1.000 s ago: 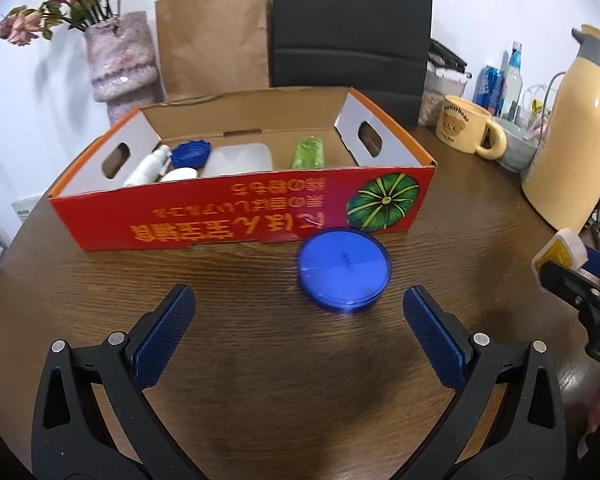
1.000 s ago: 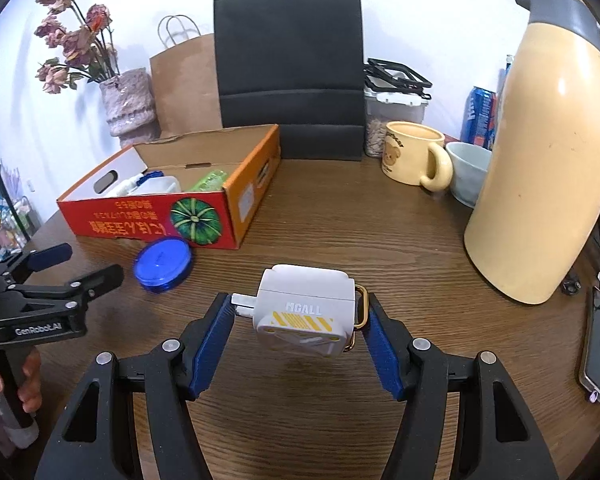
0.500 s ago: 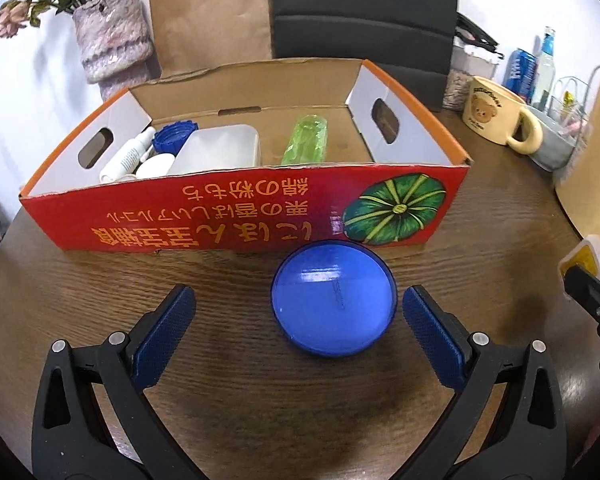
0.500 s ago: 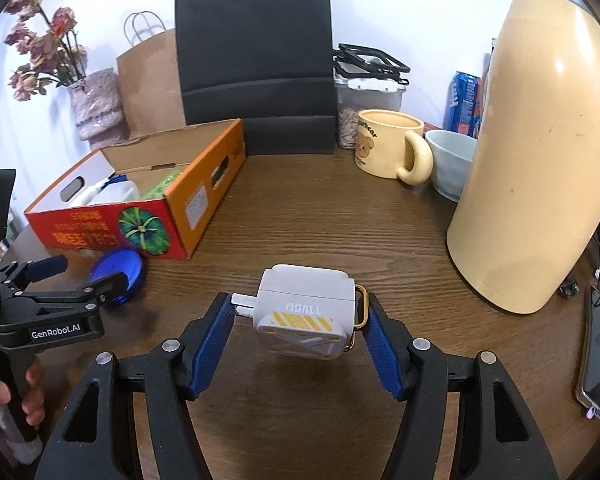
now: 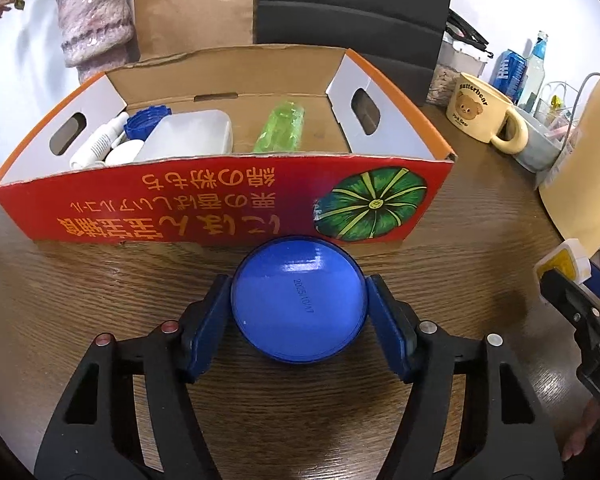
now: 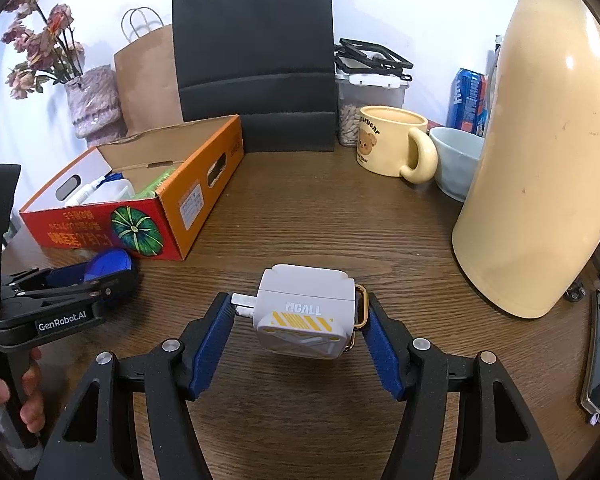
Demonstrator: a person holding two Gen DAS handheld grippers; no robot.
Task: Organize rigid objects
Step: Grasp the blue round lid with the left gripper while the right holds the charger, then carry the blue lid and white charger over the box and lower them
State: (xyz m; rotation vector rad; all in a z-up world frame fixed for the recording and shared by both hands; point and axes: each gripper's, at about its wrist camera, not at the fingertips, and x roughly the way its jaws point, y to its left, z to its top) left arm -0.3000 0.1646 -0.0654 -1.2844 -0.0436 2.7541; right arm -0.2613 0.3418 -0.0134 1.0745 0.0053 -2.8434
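I have my left gripper [image 5: 299, 306] around the blue tin [image 5: 299, 300], a round, flat, glossy thing with a small printed date across its top. Its jaws have just been closing and the blue pads now sit against both sides of the tin. It lies flat on the wooden table [image 5: 100, 280], top face up, just in front of the red cardboard box [image 5: 220, 200]; being round, it has no long axis to speak of.

My right gripper [image 6: 300, 320] stands about half open, clamped on the white charger [image 6: 306, 316], held clear above the table. The charger is a chunky white block with yellow stripes and "MCALL" lettering; its metal prongs point at the left pad, and a gold ring meets the right pad, so it runs crosswise between the fingers.
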